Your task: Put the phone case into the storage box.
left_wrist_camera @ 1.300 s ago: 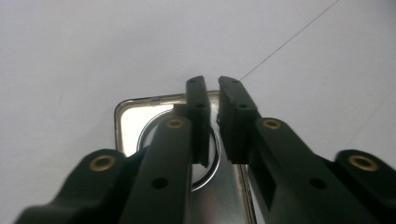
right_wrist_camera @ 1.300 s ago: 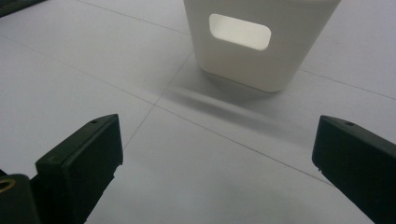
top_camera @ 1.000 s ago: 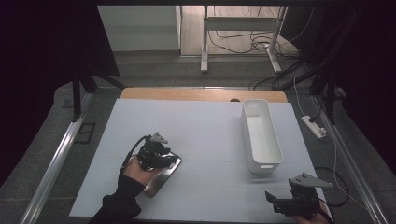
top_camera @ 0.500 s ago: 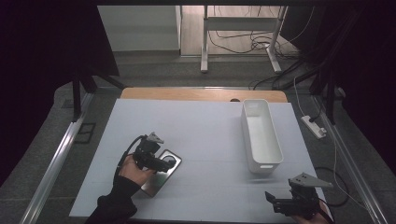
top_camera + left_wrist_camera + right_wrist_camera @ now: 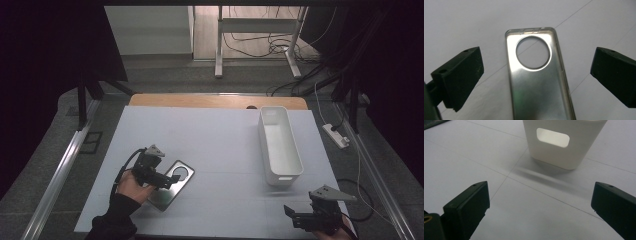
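A white table (image 5: 215, 145) takes up the middle of the high view, with dark floor and cables beyond its upper edge. At right of centre a long white bin (image 5: 279, 145) is seen standing lengthwise, empty; its near end wall with a handle slot is seen at the top of the right gripper view (image 5: 560, 142).

At lower left of the high view a silvery phone case (image 5: 172, 184) lies flat on the table, its round camera opening towards the upper right. In the left gripper view the case (image 5: 536, 82) is seen lying between the two black jaws, its inner side up, touched by neither.

The left gripper (image 5: 162, 178) is held over the case's left part. Its jaws have just been opening and are now spread wide, with the case between them but free; compared with a second ago, the hand has been drawn back towards the lower left, so more of the case is uncovered. The case is judged to have been released, so a set-down or a re-grip is suggested.

The right gripper (image 5: 300, 217) is held at lower right, jaws spread on nothing, near the bin's end.
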### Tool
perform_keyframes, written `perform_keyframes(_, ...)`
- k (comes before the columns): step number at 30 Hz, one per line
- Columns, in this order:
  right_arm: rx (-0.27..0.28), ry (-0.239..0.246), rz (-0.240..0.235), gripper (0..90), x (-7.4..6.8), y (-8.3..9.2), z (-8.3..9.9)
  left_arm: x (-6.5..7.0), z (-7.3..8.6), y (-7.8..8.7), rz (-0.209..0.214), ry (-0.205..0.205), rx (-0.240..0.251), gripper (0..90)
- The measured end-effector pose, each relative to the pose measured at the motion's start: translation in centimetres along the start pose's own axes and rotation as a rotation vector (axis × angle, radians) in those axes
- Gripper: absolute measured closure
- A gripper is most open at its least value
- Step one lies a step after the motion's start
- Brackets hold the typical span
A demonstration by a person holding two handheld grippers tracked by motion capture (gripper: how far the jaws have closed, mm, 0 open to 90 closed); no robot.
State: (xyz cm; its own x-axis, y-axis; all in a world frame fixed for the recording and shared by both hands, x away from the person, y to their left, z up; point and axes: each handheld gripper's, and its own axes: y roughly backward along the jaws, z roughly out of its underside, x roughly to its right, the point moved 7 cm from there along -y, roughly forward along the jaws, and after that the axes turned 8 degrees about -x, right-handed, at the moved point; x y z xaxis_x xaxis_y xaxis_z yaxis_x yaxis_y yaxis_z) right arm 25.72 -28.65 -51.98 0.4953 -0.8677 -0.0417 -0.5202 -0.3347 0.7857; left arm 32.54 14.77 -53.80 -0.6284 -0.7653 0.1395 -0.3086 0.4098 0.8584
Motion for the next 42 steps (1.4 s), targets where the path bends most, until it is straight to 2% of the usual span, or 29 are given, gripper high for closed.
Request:
perform_keyframes(6, 0.001, 0.001, 0.0, 2.2, 0.0, 0.0, 0.0, -0.9, 1.6, 0.8, -0.039, 0.035, 0.017, 0.0)
perform_keyframes(11, 0.001, 0.001, -0.001, 2.2, 0.0, 0.0, 0.0, -1.4, 3.0, 1.6, -0.045, 0.074, 0.028, 0.0)
perform_keyframes(18, -0.001, 0.003, -0.002, 2.2, 0.0, -0.1, 0.0, -1.6, 3.7, 1.7, -0.059, 0.08, -0.01, 0.0)
perform_keyframes(27, -0.003, 0.003, -0.002, 2.2, 0.0, -0.1, 0.0, -1.4, 3.9, 0.2, -0.058, 0.073, -0.067, 0.0)
perform_keyframes(34, -0.002, 0.004, -0.002, 2.2, 0.0, 0.0, 0.0, -1.4, 4.7, -1.6, -0.072, 0.056, -0.147, 0.0)
perform_keyframes(42, -0.002, 0.004, 0.0, 2.2, 0.0, -0.1, 0.0, -1.5, 5.4, -2.8, -0.078, 0.044, -0.202, 0.0)
